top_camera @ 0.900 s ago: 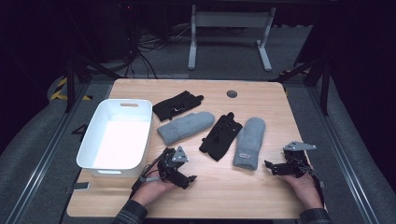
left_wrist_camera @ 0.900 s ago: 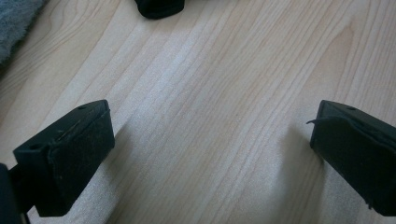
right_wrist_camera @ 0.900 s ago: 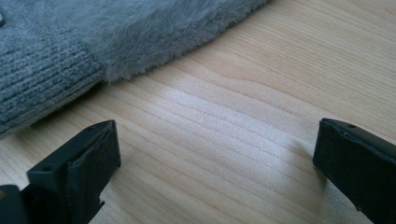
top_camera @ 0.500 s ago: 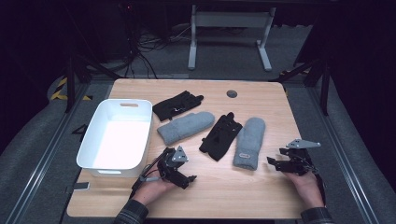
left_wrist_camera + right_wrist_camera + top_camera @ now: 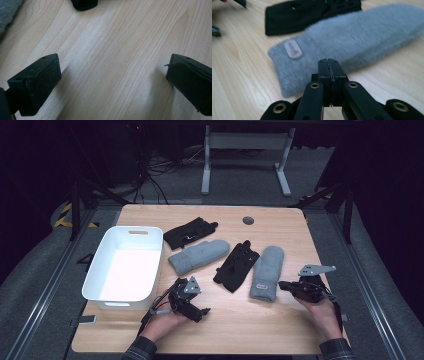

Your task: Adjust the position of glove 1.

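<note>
1. The work in hand seems to be clearing the gloves and mittens from the table (image 5: 235, 320), probably into the white bin (image 5: 106, 292). This is a judgement from how things lie: the bin has nothing in it and all four pieces are on the wood.
2. The right gripper (image 5: 283, 284) points at the cuff end of the right grey mitten (image 5: 266, 272) and is just beside it, not touching as far as I can tell. In the right gripper view its jaws are pressed together with nothing between them, and the mitten (image 5: 352, 42) lies just ahead of the tips.
3. The left gripper (image 5: 192, 307) rests low near the front edge of the table, beside the bin. In the left gripper view its jaws are spread wide over bare wood and hold nothing.
4. The other grey mitten (image 5: 199, 256) lies above the left gripper, the black glove (image 5: 236, 265) lies between the two mittens, and a second black glove (image 5: 190, 232) is farther back.
5. So the step is the approach; no piece is gripped yet.
6. The next move, I think, calls for the right jaws to open first, then go over the mitten's cuff and close on the fabric. The knit is soft, so a shallow pinch could slip.
</note>
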`<action>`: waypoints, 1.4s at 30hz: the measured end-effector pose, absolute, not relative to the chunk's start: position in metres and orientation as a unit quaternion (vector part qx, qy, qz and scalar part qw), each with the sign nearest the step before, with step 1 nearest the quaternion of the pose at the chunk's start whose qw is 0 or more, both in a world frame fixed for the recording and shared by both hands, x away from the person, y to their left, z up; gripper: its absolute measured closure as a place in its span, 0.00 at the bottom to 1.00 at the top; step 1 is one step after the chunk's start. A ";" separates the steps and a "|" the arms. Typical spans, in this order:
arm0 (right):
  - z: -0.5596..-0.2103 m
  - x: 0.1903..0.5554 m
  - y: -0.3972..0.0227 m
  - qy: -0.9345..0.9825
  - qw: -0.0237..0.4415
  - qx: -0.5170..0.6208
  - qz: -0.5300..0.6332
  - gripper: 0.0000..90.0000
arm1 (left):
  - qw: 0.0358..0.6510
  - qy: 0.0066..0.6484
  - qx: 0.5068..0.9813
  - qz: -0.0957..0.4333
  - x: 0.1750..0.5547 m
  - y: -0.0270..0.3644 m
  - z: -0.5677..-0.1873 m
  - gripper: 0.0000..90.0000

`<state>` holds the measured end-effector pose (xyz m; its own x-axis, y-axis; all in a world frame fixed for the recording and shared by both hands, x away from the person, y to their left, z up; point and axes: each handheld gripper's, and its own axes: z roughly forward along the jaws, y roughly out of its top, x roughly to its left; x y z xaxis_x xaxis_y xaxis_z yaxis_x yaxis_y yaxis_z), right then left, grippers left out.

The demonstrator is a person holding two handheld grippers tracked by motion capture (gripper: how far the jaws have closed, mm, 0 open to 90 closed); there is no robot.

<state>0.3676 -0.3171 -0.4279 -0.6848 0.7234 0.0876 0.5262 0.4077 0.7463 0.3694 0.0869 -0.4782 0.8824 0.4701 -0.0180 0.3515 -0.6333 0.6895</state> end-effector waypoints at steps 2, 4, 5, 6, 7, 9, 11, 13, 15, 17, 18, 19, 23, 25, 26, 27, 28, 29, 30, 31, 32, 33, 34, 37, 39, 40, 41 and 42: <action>-0.425 0.370 -0.313 0.829 0.124 0.369 0.401 1.00 | 0.362 0.230 0.900 0.082 0.369 0.087 -0.478 0.01; -0.425 0.371 -0.311 0.830 0.122 0.366 0.403 1.00 | 0.362 0.230 0.900 0.082 0.369 0.087 -0.478 0.01; -0.426 0.375 -0.306 0.834 0.120 0.361 0.400 1.00 | 0.362 0.229 0.900 0.081 0.369 0.087 -0.478 0.00; -0.427 0.376 -0.304 0.835 0.116 0.361 0.399 1.00 | 0.362 0.229 0.900 0.081 0.369 0.087 -0.478 0.00; -0.428 0.378 -0.302 0.839 0.116 0.358 0.394 1.00 | 0.362 0.229 0.900 0.081 0.369 0.087 -0.478 0.00; -0.429 0.380 -0.298 0.841 0.115 0.353 0.392 1.00 | 0.362 0.229 0.900 0.081 0.369 0.087 -0.478 0.01; -0.430 0.382 -0.296 0.843 0.114 0.353 0.390 1.00 | 0.362 0.229 0.900 0.081 0.369 0.087 -0.478 0.01; -0.433 0.385 -0.293 0.847 0.110 0.354 0.381 1.00 | 0.363 0.229 0.900 0.081 0.369 0.087 -0.478 0.01; -0.436 0.386 -0.292 0.850 0.106 0.357 0.372 1.00 | 0.362 0.229 0.900 0.081 0.369 0.087 -0.478 0.01; -0.438 0.386 -0.292 0.852 0.104 0.357 0.368 1.00 | 0.363 0.229 0.900 0.081 0.369 0.087 -0.478 0.01; -0.438 0.385 -0.293 0.852 0.103 0.357 0.369 1.00 | 0.363 0.229 0.900 0.081 0.369 0.087 -0.478 0.01; -0.439 0.384 -0.293 0.853 0.101 0.356 0.369 1.00 | 0.362 0.229 0.900 0.081 0.369 0.087 -0.478 0.01; -0.439 0.381 -0.292 0.854 0.095 0.355 0.369 1.00 | 0.363 0.229 0.900 0.081 0.369 0.087 -0.478 0.01; -0.439 0.379 -0.290 0.857 0.090 0.348 0.369 1.00 | 0.362 0.229 0.900 0.081 0.369 0.087 -0.478 0.00; -0.439 0.378 -0.289 0.857 0.089 0.348 0.369 1.00 | 0.363 0.229 0.900 0.081 0.369 0.087 -0.478 0.01; -0.439 0.376 -0.287 0.860 0.086 0.342 0.369 1.00 | 0.363 0.229 0.900 0.081 0.369 0.087 -0.478 0.01; -0.439 0.374 -0.286 0.861 0.085 0.339 0.370 1.00 | 0.363 0.229 0.900 0.081 0.369 0.087 -0.478 0.01; -0.439 0.373 -0.285 0.862 0.085 0.337 0.369 1.00 | 0.363 0.228 0.900 0.081 0.369 0.087 -0.478 0.01; -0.439 0.371 -0.283 0.863 0.082 0.334 0.370 1.00 | 0.363 0.228 0.900 0.081 0.369 0.087 -0.478 0.00; -0.439 0.371 -0.283 0.863 0.082 0.334 0.370 1.00 | 0.362 0.227 0.901 0.081 0.369 0.087 -0.478 0.00; -0.439 0.370 -0.282 0.865 0.081 0.330 0.370 1.00 | 0.363 0.228 0.900 0.081 0.369 0.087 -0.478 0.00; -0.439 0.365 -0.278 0.868 0.077 0.323 0.370 1.00 | 0.363 0.228 0.900 0.081 0.369 0.087 -0.478 0.00; -0.439 0.364 -0.277 0.868 0.077 0.321 0.370 1.00 | 0.363 0.228 0.900 0.080 0.369 0.087 -0.478 0.00; -0.439 0.359 -0.272 0.872 0.071 0.311 0.371 1.00 | 0.362 0.226 0.901 0.080 0.370 0.087 -0.478 0.00; -0.439 0.356 -0.270 0.874 0.068 0.307 0.369 1.00 | 0.362 0.226 0.901 0.080 0.370 0.087 -0.478 0.00; -0.439 0.355 -0.268 0.875 0.066 0.304 0.370 1.00 | 0.362 0.226 0.901 0.080 0.370 0.087 -0.478 0.00; -0.439 0.354 -0.267 0.876 0.064 0.301 0.371 1.00 | 0.362 0.226 0.901 0.079 0.370 0.087 -0.478 0.00; -0.439 0.352 -0.265 0.877 0.062 0.297 0.371 1.00 | 0.362 0.225 0.901 0.079 0.370 0.087 -0.478 0.00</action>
